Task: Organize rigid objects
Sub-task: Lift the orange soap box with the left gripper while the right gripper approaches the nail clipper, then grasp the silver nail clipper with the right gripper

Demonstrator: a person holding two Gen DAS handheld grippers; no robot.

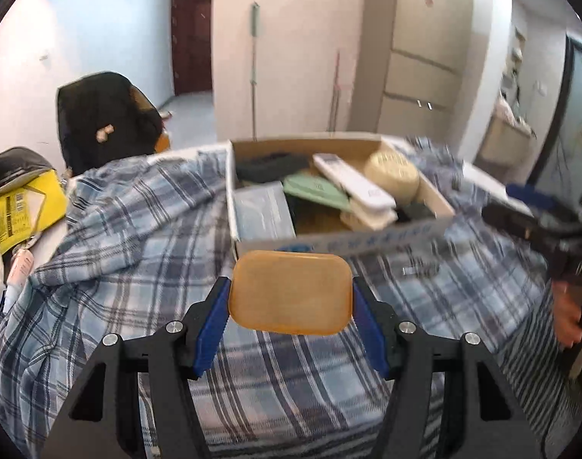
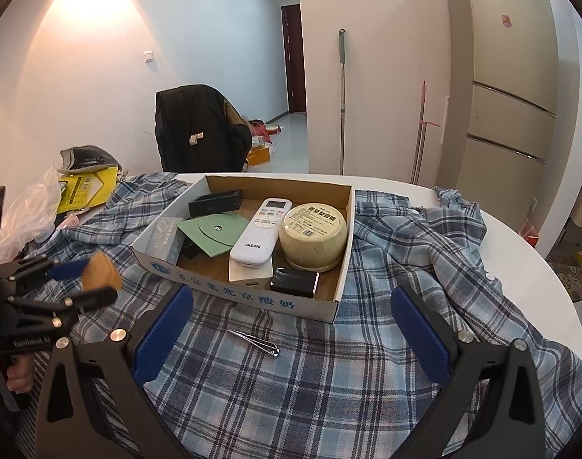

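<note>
The left gripper (image 1: 291, 302) has its two blue pads clamped on the short sides of an amber soap-like block (image 1: 291, 292), which hangs lifted between the fingers, above the plaid shirt (image 1: 137, 237) and just short of the near wall of the cardboard box (image 1: 344, 239) straight ahead. The grip bears only on the block's rounded edges, so the judgement is that it could twist or slip out if the pads ease off early, and land on the cloth instead of in the box; the box ahead is also crowded, with a white remote (image 1: 354, 185) lying across a green pouch (image 1: 315, 191) and a round cream tin (image 1: 392, 176), so a careless release may leave the block perched on them or tip the remote. The right gripper (image 2: 291, 329) holds nothing, its fingers wide apart, and between them, on the shirt, lie metal nail clippers (image 2: 254, 342), with the box just beyond the fingertips. That view is sharp and shows what the left one blurs or hides: the clippers, the remote's AUX label, a black adapter (image 2: 294, 283) in the near corner, a black case (image 2: 215, 202) at the far left. It shows the left gripper from the side too, with the block in it. The left view alone shows the grip square-on
</note>
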